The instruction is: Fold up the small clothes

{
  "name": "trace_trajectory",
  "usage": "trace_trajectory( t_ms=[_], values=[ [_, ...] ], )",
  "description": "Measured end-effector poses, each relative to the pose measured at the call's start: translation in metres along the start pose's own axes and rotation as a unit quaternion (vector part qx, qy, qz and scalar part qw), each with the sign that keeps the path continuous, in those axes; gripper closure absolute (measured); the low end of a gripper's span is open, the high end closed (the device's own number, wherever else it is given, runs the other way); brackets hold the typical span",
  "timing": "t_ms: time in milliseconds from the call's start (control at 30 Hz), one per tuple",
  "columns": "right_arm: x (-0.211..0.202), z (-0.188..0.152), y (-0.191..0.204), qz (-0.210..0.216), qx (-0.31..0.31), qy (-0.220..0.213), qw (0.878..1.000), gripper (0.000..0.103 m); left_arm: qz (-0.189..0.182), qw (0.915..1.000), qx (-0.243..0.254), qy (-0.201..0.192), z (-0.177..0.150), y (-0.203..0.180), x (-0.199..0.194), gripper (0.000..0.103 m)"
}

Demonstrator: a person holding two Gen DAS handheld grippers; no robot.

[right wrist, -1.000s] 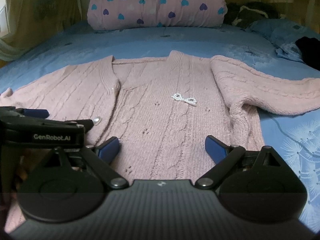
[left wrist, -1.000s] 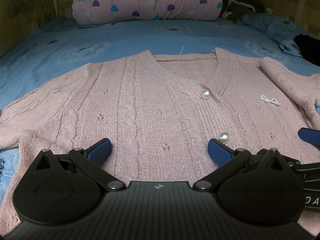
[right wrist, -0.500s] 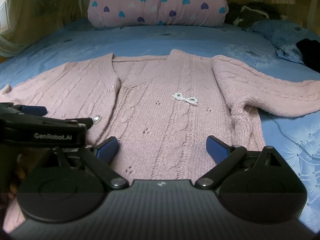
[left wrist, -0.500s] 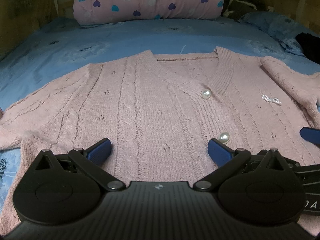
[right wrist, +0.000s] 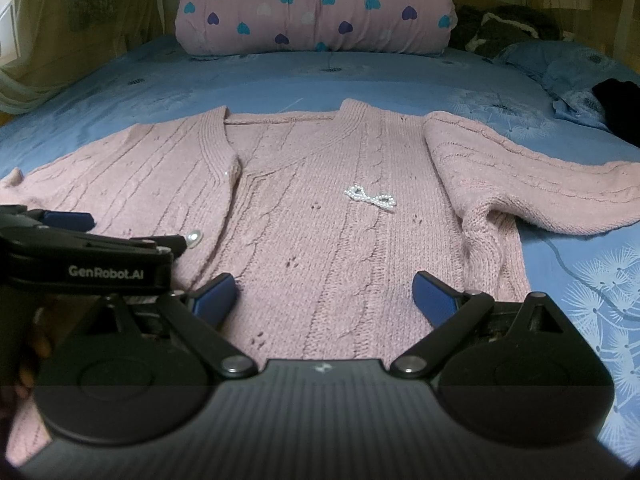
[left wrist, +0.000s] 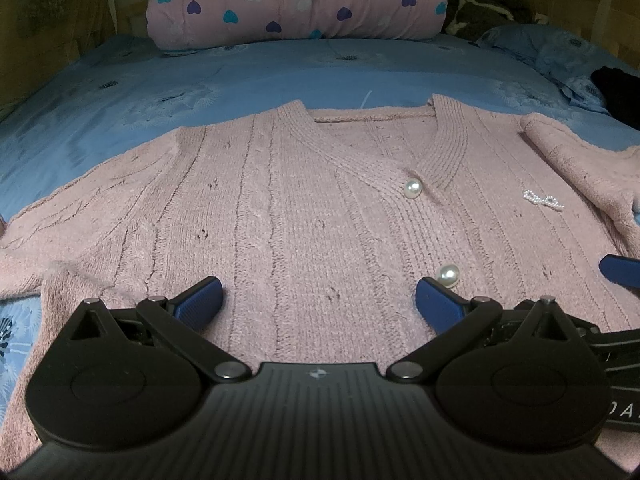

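Observation:
A pink knitted cardigan (left wrist: 304, 216) lies flat, front up, on the blue bed sheet (left wrist: 200, 88). It has pearl buttons (left wrist: 412, 189) and a small pearl bow (right wrist: 370, 197). Its right sleeve (right wrist: 532, 184) stretches out to the right. My left gripper (left wrist: 318, 300) is open and empty, low over the cardigan's lower front near the hem. My right gripper (right wrist: 324, 294) is open and empty over the lower right front. The left gripper's body (right wrist: 84, 264) shows at the left of the right wrist view.
A pink rolled quilt with hearts (left wrist: 296, 0) lies across the head of the bed. A blue pillow (right wrist: 560, 64) and dark clothes (right wrist: 616, 100) sit at the far right. A wooden wall (left wrist: 40, 20) borders the left side.
Both grippers have shifted slightly, so the cardigan sits a little lower in both views. Both stay open and the cardigan lies unchanged.

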State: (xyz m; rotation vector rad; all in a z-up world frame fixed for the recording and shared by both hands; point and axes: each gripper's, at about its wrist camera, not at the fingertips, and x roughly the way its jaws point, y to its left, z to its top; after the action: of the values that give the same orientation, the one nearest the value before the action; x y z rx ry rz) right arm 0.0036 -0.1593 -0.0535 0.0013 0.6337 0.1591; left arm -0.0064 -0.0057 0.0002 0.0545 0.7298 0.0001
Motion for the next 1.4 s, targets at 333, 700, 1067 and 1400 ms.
trace_trajectory(
  t_ms=[333,700,1067,1400],
  values=[
    [0.0001,-0.0004,-0.0001,0.0,0.0,0.0,1.0,0.006,0.0,1.0,0.0,0.0,-0.0003,0.0001,0.0001,0.0],
    [0.0004,-0.0003,-0.0001,0.0,-0.001,0.001,1.0,0.006,0.0,1.0,0.0,0.001,-0.0004,0.001,0.0,0.0],
    [0.0001,0.0006,-0.0006,0.002,0.002,0.002,1.0,0.007,0.005,1.0,0.002,0.002,-0.0002,-0.002,0.0,0.0],
    [0.0003,0.0007,-0.0045,0.009,0.009,-0.001,1.0,0.006,0.003,1.0,-0.001,-0.001,-0.0011,-0.0007,-0.0013,0.0]
  ],
)
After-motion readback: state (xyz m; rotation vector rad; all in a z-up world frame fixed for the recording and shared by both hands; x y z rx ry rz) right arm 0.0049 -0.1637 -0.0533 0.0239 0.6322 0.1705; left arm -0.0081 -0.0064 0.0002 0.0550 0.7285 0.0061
